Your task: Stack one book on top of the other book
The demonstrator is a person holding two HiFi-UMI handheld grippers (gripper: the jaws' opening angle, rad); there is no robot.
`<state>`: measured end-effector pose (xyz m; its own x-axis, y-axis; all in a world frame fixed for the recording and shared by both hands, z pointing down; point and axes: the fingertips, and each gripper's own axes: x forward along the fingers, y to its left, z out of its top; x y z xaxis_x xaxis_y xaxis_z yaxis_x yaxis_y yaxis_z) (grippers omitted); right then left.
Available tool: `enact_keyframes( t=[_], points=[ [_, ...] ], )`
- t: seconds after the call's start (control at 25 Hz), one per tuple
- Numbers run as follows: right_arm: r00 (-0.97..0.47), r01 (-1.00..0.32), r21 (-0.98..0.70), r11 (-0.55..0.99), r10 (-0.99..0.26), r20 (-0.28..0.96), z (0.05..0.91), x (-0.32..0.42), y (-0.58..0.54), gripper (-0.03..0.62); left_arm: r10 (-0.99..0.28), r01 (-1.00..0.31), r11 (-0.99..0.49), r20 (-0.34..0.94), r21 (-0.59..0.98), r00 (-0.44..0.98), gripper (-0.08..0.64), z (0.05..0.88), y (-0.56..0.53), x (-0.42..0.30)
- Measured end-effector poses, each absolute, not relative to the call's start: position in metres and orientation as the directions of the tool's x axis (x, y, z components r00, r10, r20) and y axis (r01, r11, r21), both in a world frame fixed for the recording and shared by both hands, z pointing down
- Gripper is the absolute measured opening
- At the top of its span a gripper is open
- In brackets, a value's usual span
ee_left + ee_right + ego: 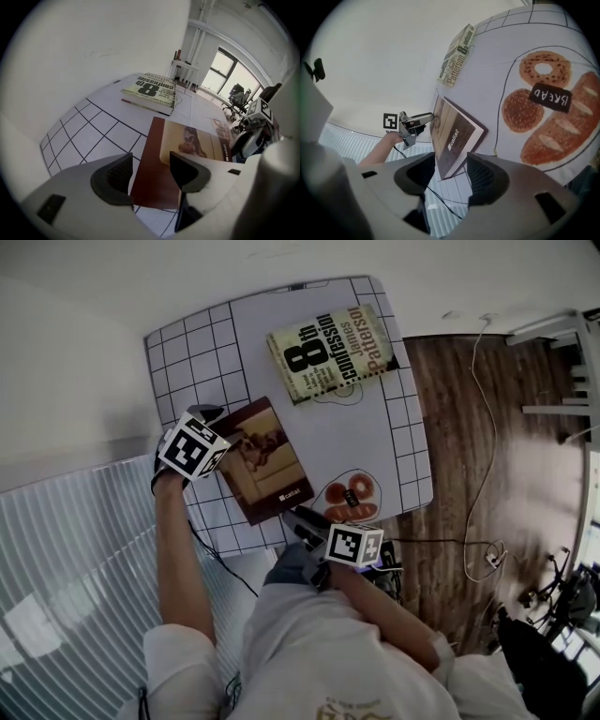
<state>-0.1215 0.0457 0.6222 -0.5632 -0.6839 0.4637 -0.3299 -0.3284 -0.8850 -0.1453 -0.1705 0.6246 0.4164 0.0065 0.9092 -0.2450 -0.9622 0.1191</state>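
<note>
Grid-marked white table (281, 324) carries both books, well apart and unstacked: 8th Confession paperback (330, 352) on the far side, brown book (264, 460) near the person. Bread print (349, 495) lies just beside the brown book's near corner. Left gripper (151, 174) released, jaws apart over the brown book's left edge; right gripper (451, 173) released too, jaws wide around its near corner, not gripping

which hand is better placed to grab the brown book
Left, probably: the left gripper, jaws open, aims at an edge of the brown book; the right gripper, also open, faces only its corner.
</note>
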Motion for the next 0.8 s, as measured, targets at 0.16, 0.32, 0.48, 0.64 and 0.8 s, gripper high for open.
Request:
enact_keyframes(
  t=[0.16,0.32,0.48,0.64,0.8],
  points=[
    [-0.557,-0.319,-0.883,-0.345,-0.685,0.469,0.625,-0.117,0.041,0.209,0.072,-0.216,-0.961,0.913,0.171,0.401,0.241,0.627,-0.171,-0.144],
    [-0.54,-0.311,-0.876,-0.368,-0.69,0.482,0.625,-0.118,0.04,0.21,0.115,-0.204,-0.956,0.911,0.209,0.396,0.241,0.628,-0.171,-0.142],
    [-0.549,-0.306,-0.875,-0.374,-0.682,0.483,0.626,-0.127,0.041,0.213,0.135,-0.194,-0.955,0.911,0.225,0.39,0.241,0.63,-0.169,-0.143],
    [-0.534,-0.304,-0.863,-0.403,-0.678,0.505,0.631,-0.124,0.037,0.213,0.166,-0.187,-0.949,0.909,0.253,0.383,0.241,0.632,-0.169,-0.142],
    [-0.519,-0.281,-0.836,-0.472,-0.657,0.546,0.639,-0.118,0.037,0.196,0.201,-0.192,-0.938,0.906,0.287,0.373,0.239,0.633,-0.167,-0.142]
  ],
)
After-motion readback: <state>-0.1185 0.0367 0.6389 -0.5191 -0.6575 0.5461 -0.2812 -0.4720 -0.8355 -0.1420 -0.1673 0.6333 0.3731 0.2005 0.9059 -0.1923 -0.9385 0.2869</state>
